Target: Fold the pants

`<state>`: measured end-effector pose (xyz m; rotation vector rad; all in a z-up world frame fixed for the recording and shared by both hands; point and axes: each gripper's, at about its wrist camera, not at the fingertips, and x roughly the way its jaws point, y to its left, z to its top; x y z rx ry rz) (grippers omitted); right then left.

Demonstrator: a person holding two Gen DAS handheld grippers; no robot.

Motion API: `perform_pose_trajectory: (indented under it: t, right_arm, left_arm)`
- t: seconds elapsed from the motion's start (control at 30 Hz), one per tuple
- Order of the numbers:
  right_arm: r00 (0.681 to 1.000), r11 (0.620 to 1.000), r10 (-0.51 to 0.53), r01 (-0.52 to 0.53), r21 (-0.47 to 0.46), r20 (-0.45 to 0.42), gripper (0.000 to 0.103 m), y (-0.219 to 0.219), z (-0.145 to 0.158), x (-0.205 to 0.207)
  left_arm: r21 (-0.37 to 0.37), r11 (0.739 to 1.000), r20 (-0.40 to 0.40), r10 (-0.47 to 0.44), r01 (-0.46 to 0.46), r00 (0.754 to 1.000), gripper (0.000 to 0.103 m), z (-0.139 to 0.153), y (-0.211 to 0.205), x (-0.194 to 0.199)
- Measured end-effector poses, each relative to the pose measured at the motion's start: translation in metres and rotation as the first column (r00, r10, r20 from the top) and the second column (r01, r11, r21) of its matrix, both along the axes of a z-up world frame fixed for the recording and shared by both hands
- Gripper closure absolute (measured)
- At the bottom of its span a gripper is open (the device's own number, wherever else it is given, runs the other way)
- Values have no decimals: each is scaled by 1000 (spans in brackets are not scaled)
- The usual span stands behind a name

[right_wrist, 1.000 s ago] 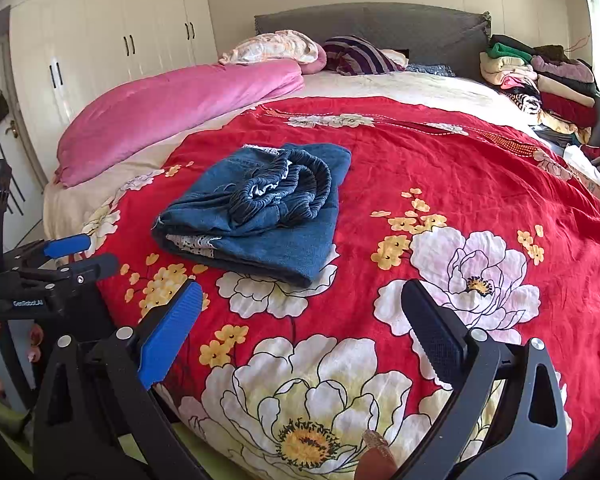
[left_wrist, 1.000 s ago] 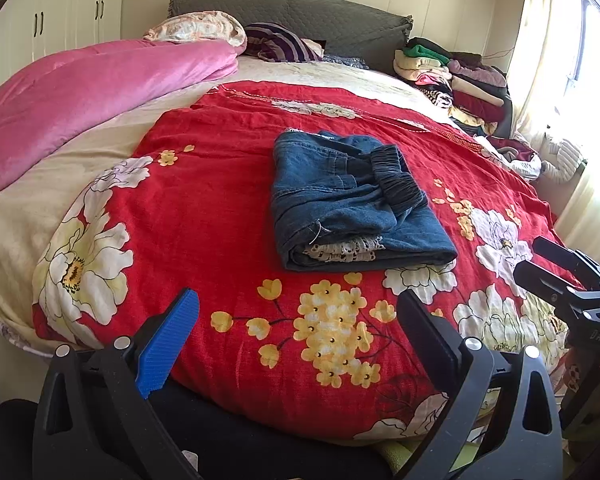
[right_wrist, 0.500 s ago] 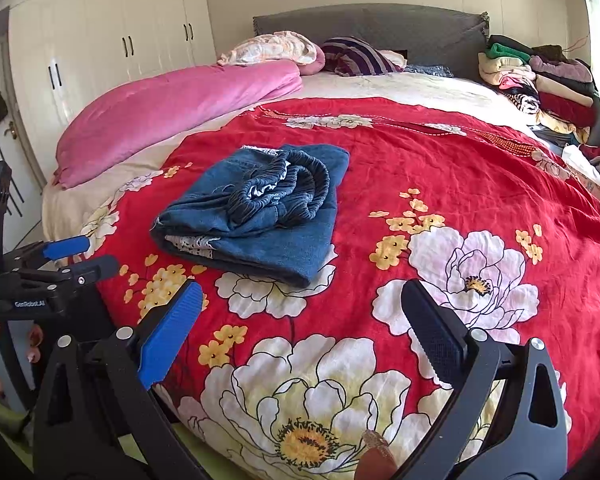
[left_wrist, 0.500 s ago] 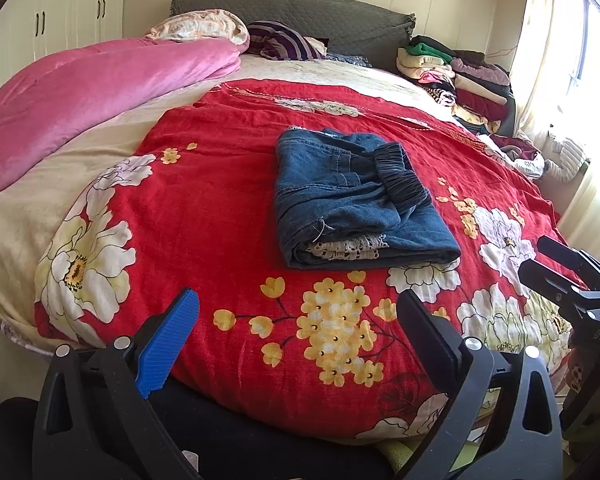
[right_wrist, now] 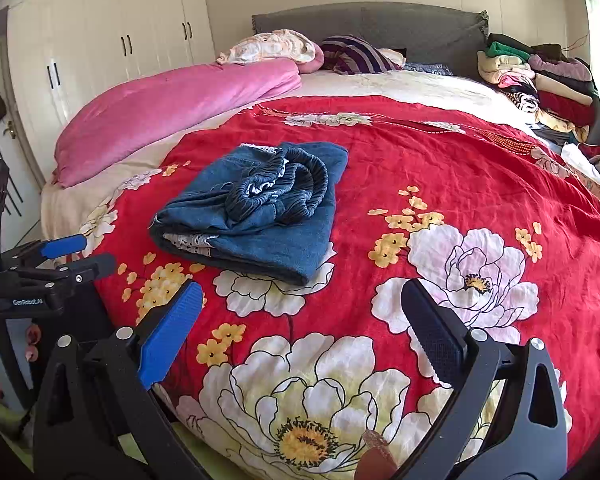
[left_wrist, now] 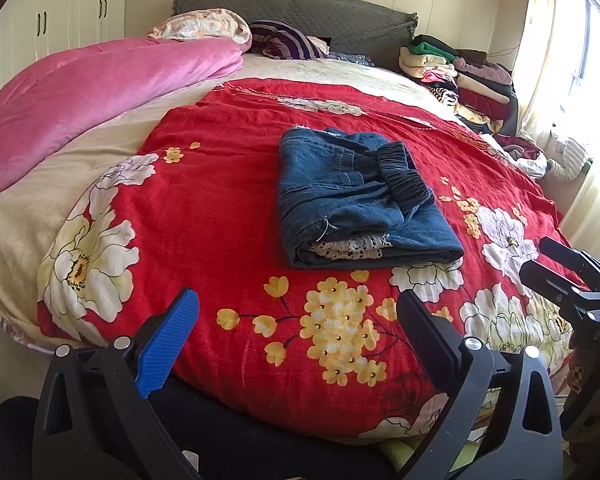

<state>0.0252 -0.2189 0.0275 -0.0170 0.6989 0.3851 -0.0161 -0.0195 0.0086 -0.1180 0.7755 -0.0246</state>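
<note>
The blue denim pants lie folded into a compact bundle on the red flowered blanket, elastic waistband on top and white lace trim at the near edge. They also show in the right wrist view. My left gripper is open and empty, held back at the bed's near edge, apart from the pants. My right gripper is open and empty, also short of the pants, over the blanket's white flowers. Each gripper shows in the other's view, the right one and the left one.
A pink duvet lies along the left of the bed. Pillows rest against the grey headboard. A pile of folded clothes sits at the back right. White wardrobes stand on the left.
Both views have shifted very slightly; the pants lie still and both grippers stay open, away from them.
</note>
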Motion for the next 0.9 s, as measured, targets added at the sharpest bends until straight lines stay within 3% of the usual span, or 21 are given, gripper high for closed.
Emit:
perform_pose_trajectory:
  t: [0.9]
  right_arm:
    - [1000,1000,-11,11,-5,-4,9,-2,-3,-1]
  left_arm:
    - [2,1000,-4,1,-1,1000,4,0,3,0]
